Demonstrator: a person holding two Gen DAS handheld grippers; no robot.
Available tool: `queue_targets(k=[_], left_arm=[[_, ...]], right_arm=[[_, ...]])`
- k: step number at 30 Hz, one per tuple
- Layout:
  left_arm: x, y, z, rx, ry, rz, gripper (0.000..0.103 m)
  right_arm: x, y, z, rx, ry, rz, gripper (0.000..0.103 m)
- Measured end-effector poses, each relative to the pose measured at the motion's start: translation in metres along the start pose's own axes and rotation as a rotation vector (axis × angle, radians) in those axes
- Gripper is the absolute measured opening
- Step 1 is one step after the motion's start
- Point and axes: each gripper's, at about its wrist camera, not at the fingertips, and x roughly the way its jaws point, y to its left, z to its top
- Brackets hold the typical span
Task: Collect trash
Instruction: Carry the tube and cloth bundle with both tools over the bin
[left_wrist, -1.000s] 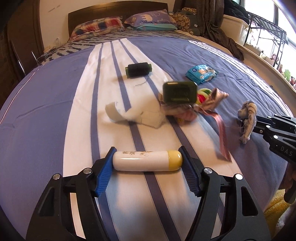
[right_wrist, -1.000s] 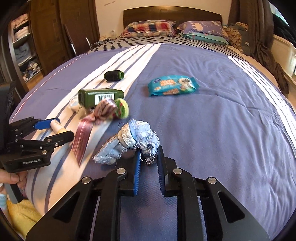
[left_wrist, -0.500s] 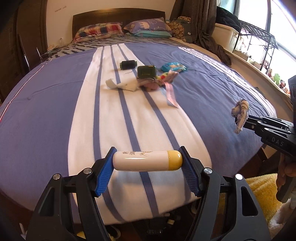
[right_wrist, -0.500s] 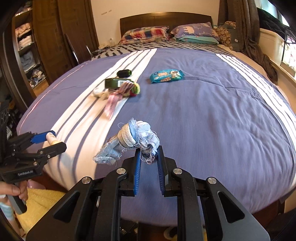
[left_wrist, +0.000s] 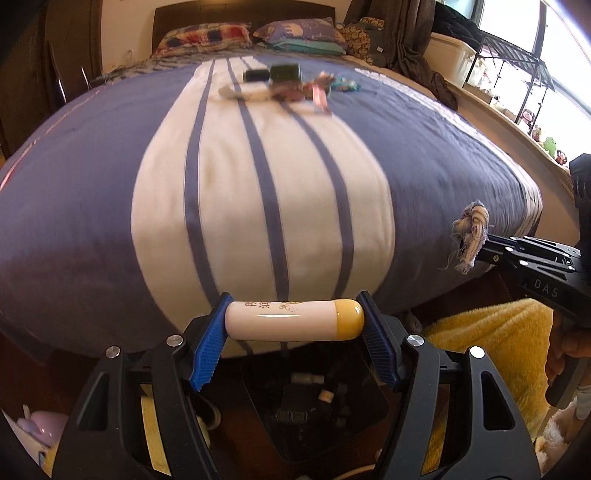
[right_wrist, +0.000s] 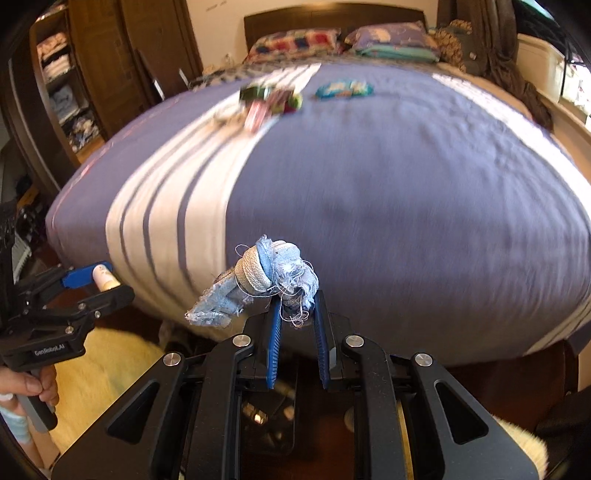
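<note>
Compared with a second ago, both grippers have backed well off the bed (left_wrist: 92, 206): then they hung right over the striped cover near the clutter, now the foot edge of the mattress sits ahead of them and dark floor shows under the fingers. The left gripper (left_wrist: 294, 325) is still clamped end to end on the white tube with the yellow cap (left_wrist: 291, 319), held crosswise in the air just past the bed's edge. The right gripper (right_wrist: 297, 325) has its jaws nearly together, pinching the frayed denim scrap (right_wrist: 266, 280), which sticks up and flops to the left, also off the bed. The rest of the trash stays way up near the pillows (left_wrist: 207, 35): a dark green box (left_wrist: 285, 72), a black spool (left_wrist: 255, 75), pinkish ribbon stuff (left_wrist: 319, 94) and a blue wipes pack (right_wrist: 343, 89), all blurry. A yellow fuzzy rug (left_wrist: 491, 350) lies on the floor by the bed. Nothing sits between either gripper and the floor below.
</note>
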Motion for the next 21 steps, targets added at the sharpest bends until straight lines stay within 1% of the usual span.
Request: queue_targets(k=[4,8,12,17,21], left_arm=[[0.015,0.0,-0.029,-0.014,0.067,-0.006,0.065],[0.037,-0.005,-0.056,-0.011,0.145,-0.002,0.065],[0.057,-0.008,-0.077,-0.019,0.22,-0.023,0.065],[0.083,-0.014,-0.1,-0.011,0.313,-0.031,0.065],[0.098,-0.013,-0.115,-0.01,0.377,-0.042,0.065]], right_arm=[[0.024,0.01,-0.029,-0.016,0.092,0.034,0.018],[0.045,0.015,-0.051,-0.006,0.157,0.05,0.018],[0.066,0.023,-0.072,-0.012,0.227,0.069,0.018],[0.092,0.033,-0.089,-0.008,0.308,0.093,0.018],[0.114,0.034,-0.093,0.003,0.358,0.098,0.02]])
